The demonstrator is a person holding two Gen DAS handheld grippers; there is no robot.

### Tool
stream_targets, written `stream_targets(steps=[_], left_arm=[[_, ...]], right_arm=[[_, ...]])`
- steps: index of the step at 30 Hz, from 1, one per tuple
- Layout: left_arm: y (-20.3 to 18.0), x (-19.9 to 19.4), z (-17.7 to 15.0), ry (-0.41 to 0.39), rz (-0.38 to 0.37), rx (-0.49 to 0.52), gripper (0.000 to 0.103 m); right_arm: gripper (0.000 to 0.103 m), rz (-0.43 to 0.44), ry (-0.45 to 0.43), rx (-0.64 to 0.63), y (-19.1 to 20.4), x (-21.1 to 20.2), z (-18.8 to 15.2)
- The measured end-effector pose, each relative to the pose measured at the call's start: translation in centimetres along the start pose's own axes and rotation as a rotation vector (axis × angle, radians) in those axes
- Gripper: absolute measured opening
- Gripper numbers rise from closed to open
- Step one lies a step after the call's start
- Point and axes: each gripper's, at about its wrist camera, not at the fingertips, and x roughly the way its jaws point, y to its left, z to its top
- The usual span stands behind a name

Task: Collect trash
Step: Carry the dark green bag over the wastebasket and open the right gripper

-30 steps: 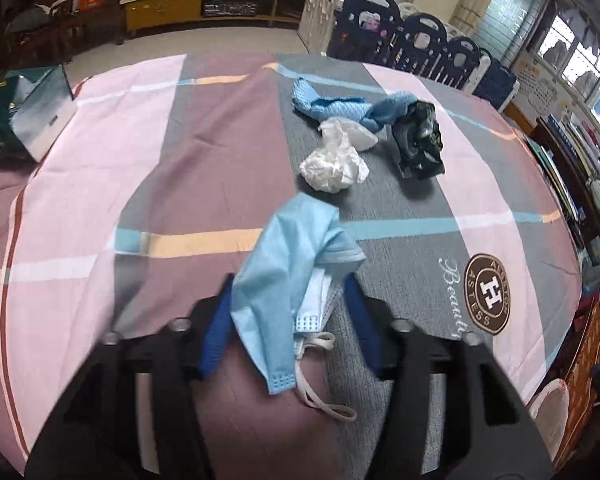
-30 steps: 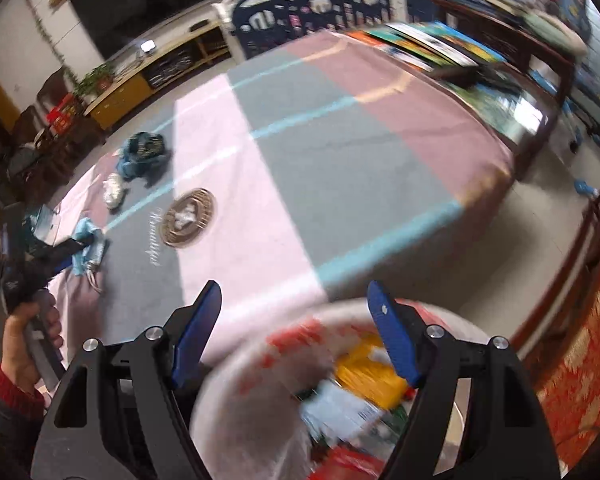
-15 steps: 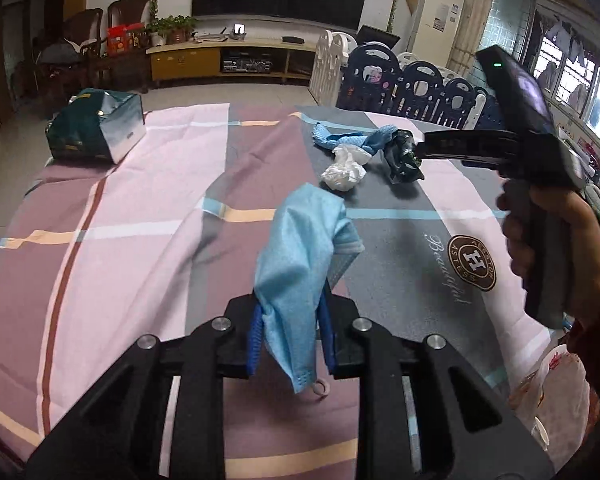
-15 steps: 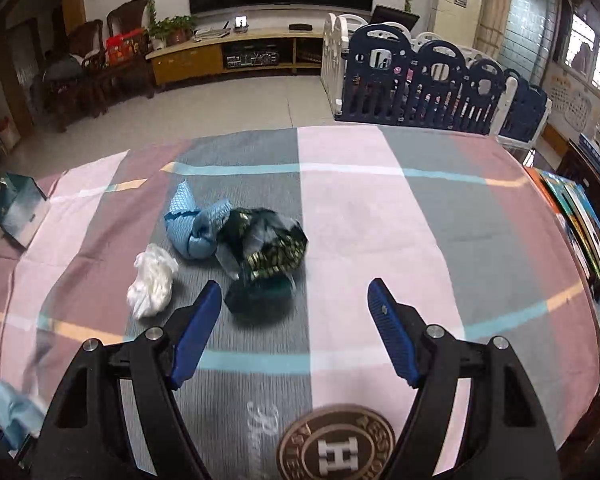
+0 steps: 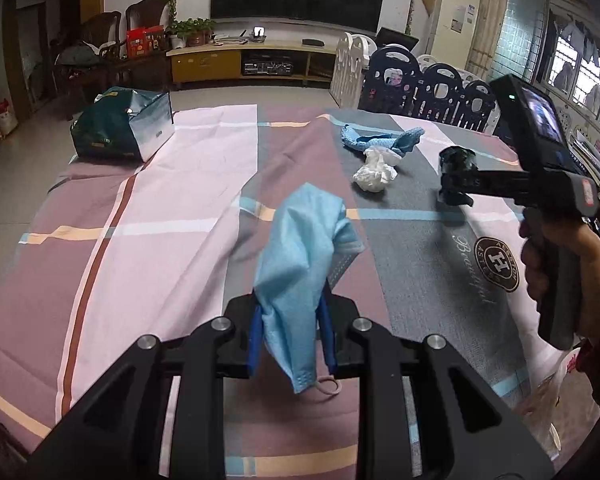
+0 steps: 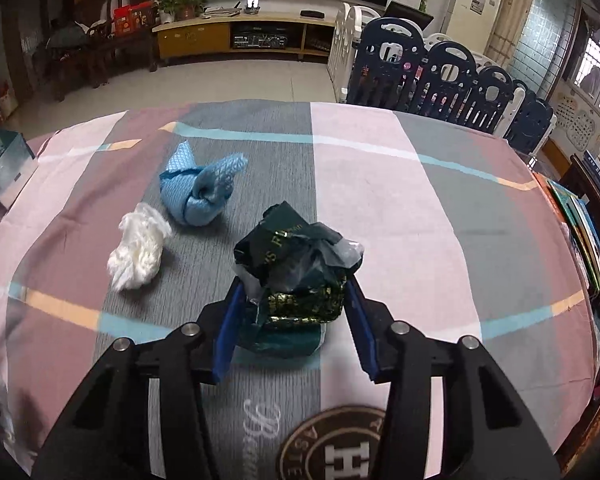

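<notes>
Dark-green crumpled wrapper [image 6: 296,280], glossy with gold print, lies on the striped tablecloth [image 6: 400,208] between the right gripper [image 6: 292,320]'s parted fingers, right of the white tissue wad [image 6: 138,254]; squeeze low and centred. Left gripper [image 5: 290,328] pinches a limp blue face mask [image 5: 300,264].

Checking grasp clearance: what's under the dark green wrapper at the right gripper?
The dark green wrapper lies on grey striped tablecloth, between the open right gripper fingers. Directly beneath the wrapper is hidden.
</notes>
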Motion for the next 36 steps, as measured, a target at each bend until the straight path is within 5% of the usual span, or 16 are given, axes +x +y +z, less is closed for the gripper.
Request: stream_targets(steps=[7, 16, 25, 36], left_arm=[[0.5, -1.4, -0.5, -0.037, 0.035, -0.013, 0.025], [-0.5, -8.5, -0.9, -0.092, 0.016, -0.046, 0.025], [-2.3, -14.4, -2.7, -0.108, 0.004, -0.009, 0.025], [-4.8, -20.0, -3.3, -0.187, -0.029, 0.049, 0.025]], right_arm=[[0.049, 0.104, 0.001, 0.052, -1.2, -6.7, -5.8], [0.049, 0.181, -0.058, 0.068, -1.4, -15.7, -10.0], [0.049, 0.145, -0.16, 0.111, -2.7, -23.4, -14.6], [0.049, 0.121, -0.145, 0.198, -6.4, -27.6, -19.1]])
